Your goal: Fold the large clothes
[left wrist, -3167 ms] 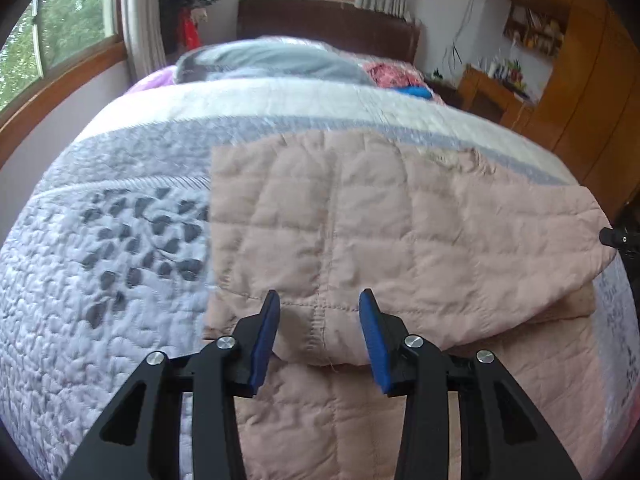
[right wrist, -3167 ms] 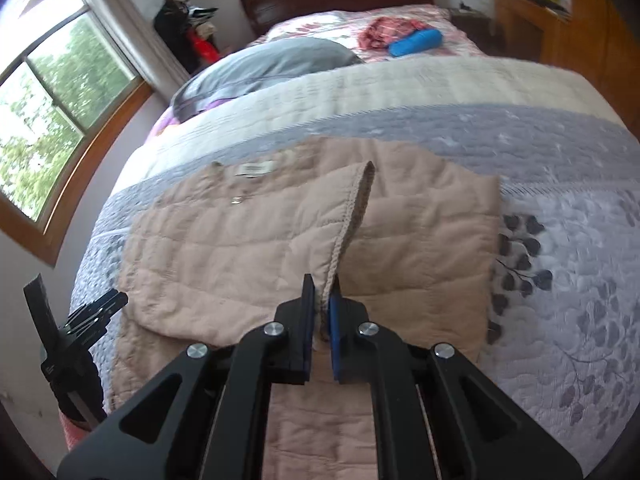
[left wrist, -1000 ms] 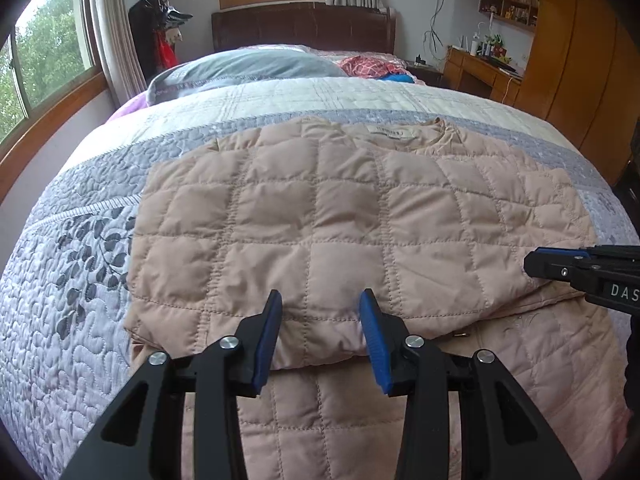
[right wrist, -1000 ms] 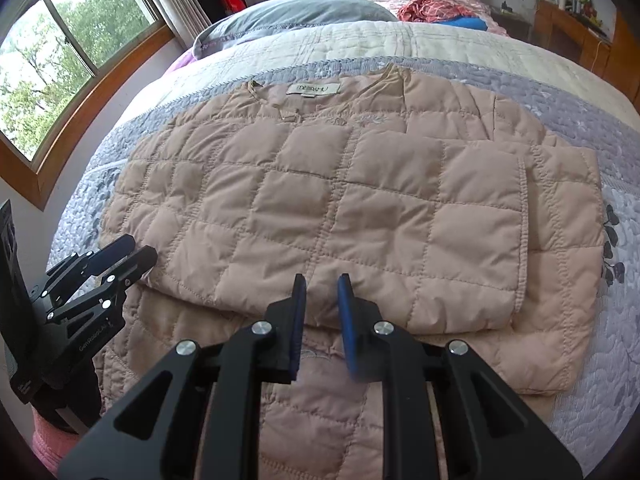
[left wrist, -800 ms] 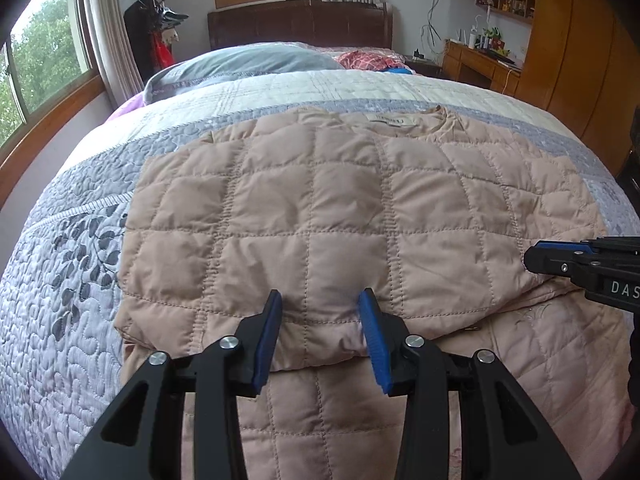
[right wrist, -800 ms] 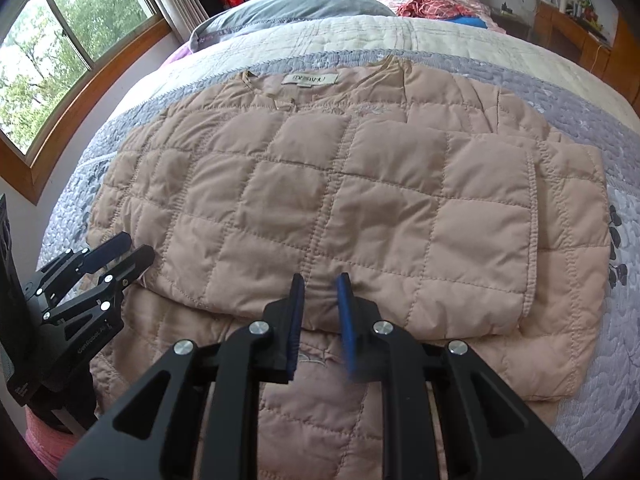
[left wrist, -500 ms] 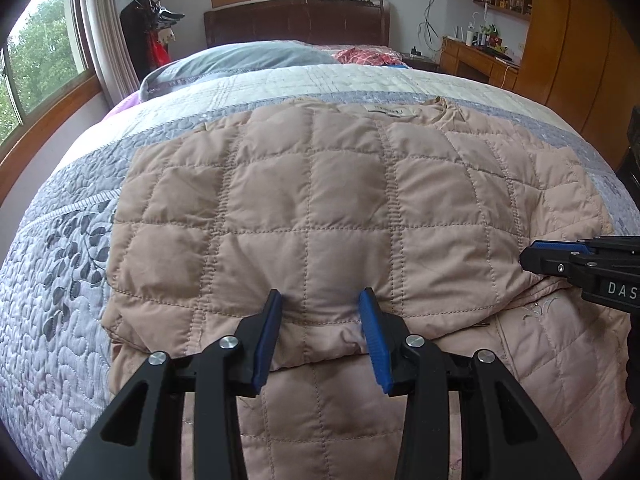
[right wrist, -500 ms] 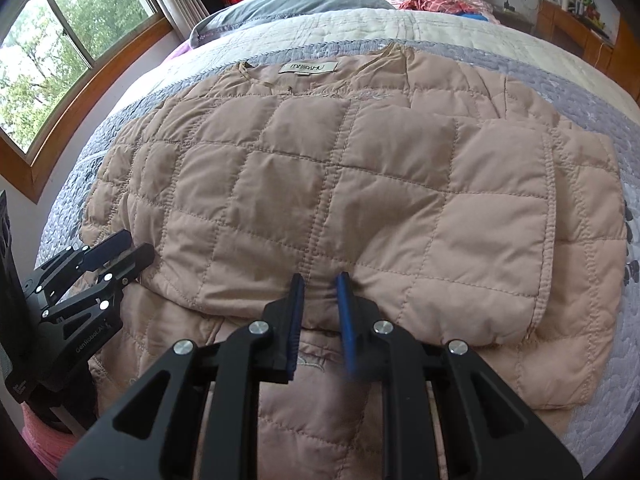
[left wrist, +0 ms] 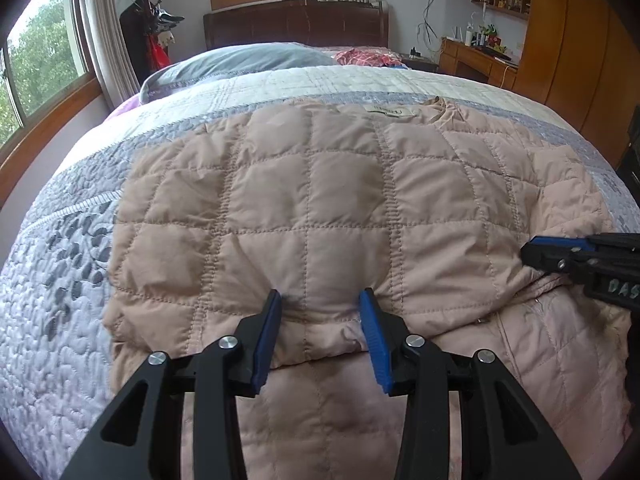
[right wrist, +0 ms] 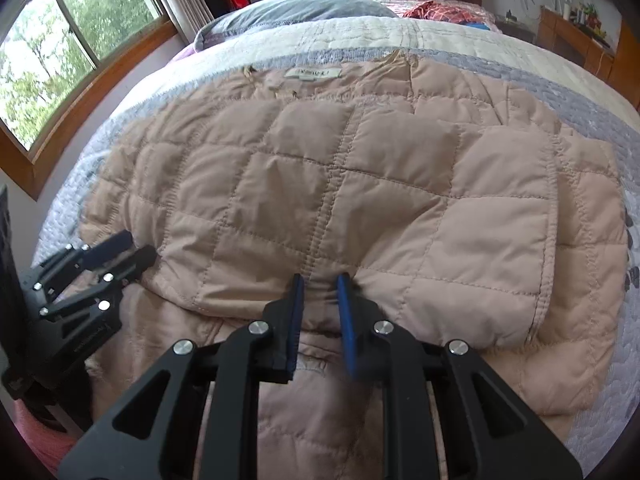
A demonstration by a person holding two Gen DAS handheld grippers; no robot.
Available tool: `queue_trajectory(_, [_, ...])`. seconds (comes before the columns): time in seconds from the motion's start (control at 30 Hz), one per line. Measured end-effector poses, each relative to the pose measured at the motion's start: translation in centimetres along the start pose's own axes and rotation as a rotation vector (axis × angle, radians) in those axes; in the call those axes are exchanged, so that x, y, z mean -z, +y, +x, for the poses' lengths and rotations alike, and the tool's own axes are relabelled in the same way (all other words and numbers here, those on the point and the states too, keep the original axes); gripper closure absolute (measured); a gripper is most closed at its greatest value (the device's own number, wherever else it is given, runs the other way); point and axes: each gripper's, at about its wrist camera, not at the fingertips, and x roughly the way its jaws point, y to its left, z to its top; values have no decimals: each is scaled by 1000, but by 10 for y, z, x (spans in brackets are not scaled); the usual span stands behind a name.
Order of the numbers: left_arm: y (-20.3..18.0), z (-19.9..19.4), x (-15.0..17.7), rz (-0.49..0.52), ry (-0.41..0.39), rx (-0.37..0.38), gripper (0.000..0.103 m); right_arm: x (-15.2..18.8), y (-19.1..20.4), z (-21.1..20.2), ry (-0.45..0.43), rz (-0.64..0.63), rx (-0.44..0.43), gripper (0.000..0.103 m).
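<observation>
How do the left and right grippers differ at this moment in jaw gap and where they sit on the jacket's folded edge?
The left gripper has a wide jaw gap; the right gripper has a narrower one, and its jaws are opening. The left sits toward the window-side end of the pink quilted jacket; the right sits nearer the other end. Both have blue pads and straddle a bulge of the folded layer's near edge.

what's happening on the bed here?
A person with a gripper in each hand is folding a pink quilted jacket on the bed. The sides are already folded in. The left gripper has a bunched fold of the near edge between its jaws. The right gripper is at the same edge further along, its jaws opening with fabric between them.
</observation>
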Motion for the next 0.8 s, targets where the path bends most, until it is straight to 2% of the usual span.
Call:
queue_trajectory(0.13, [1, -34, 10, 25, -8, 7, 54, 18, 5, -45, -71, -54, -8, 64])
queue_trajectory(0.2, [5, -57, 22, 39, -26, 15, 46, 35, 6, -70, -96, -90, 10, 53])
queue_trajectory(0.27, [9, -87, 43, 69, -60, -24, 35, 56, 2, -92, -105, -113, 10, 47])
queue_trajectory(0.4, [20, -127, 86, 109, -92, -96, 25, 106, -3, -126, -122, -151, 38, 31])
queue_trajectory(0.57, [33, -153, 131, 88, -55, -141, 25, 158, -22, -151, -128, -111, 44, 26])
queue_trajectory(0.8, [42, -176, 174, 29, -22, -126, 24, 207, -43, -167, -143, -23, 63, 21])
